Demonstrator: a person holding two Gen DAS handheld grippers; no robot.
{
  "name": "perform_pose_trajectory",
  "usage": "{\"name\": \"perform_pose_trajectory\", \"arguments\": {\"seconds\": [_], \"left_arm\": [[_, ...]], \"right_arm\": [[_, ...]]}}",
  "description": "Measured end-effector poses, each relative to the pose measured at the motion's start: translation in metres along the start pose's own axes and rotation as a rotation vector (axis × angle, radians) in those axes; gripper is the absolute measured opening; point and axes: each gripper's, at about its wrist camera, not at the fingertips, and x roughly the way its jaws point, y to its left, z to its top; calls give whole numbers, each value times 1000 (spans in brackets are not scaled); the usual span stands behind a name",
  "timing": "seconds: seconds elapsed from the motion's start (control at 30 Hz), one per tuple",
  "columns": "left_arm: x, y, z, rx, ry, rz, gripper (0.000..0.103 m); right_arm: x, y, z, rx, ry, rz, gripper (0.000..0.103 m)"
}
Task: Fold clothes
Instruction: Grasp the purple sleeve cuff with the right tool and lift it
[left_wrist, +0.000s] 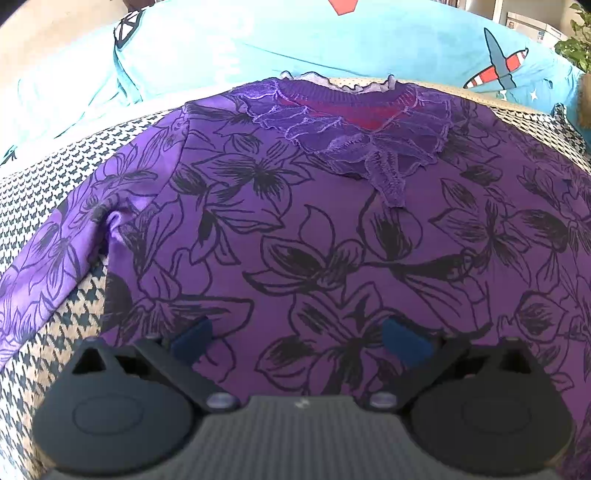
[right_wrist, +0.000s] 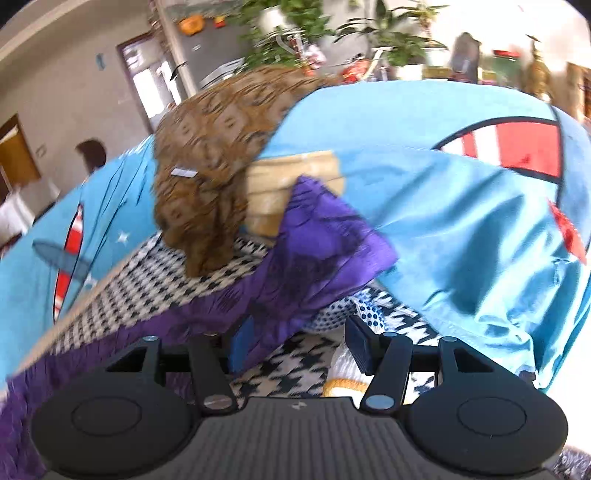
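on the houndstooth cover (left_wrist: 33, 206) the purple floral top (left_wrist: 314, 229) lies flat, lace collar (left_wrist: 351, 144) at twelve o'clock. the left gripper (left_wrist: 297, 338) hangs spread above its lower front, pinching nothing. the right gripper (right_wrist: 295, 339) stands half spread, the top's sleeve (right_wrist: 317, 251) draped over its nine o'clock finger.

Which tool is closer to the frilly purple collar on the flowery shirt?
Left. The left tool hovers open over the flowery shirt, facing its frilly purple collar farther up. The right tool is at the shirt's sleeve, collar out of its view.
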Motion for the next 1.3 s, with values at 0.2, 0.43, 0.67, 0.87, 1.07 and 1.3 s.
{"name": "perform_pose_trajectory", "arguments": {"seconds": [0.2,0.43,0.67,0.87,1.07,1.3], "left_arm": [[1,0,-2,-4,5,-8,103],[2,1,-2,-11,7,-11,103],[2,0,-3,-12,2,-6,103],[2,0,-3,-11,-3,-4,103],[1,0,-3,-12,-9,-4,103],[2,-1,-4,-14,-14,2,103]], "right_arm": [[-4,-14,8,70,-44,16,55],[8,-33,17,195,-60,35,55],[-4,-46,23,309,-110,80,56],[3,-45,25,256,-111,-14,56],[30,-47,24,267,-62,-17,55],[42,-38,23,242,-81,42,14]]}}
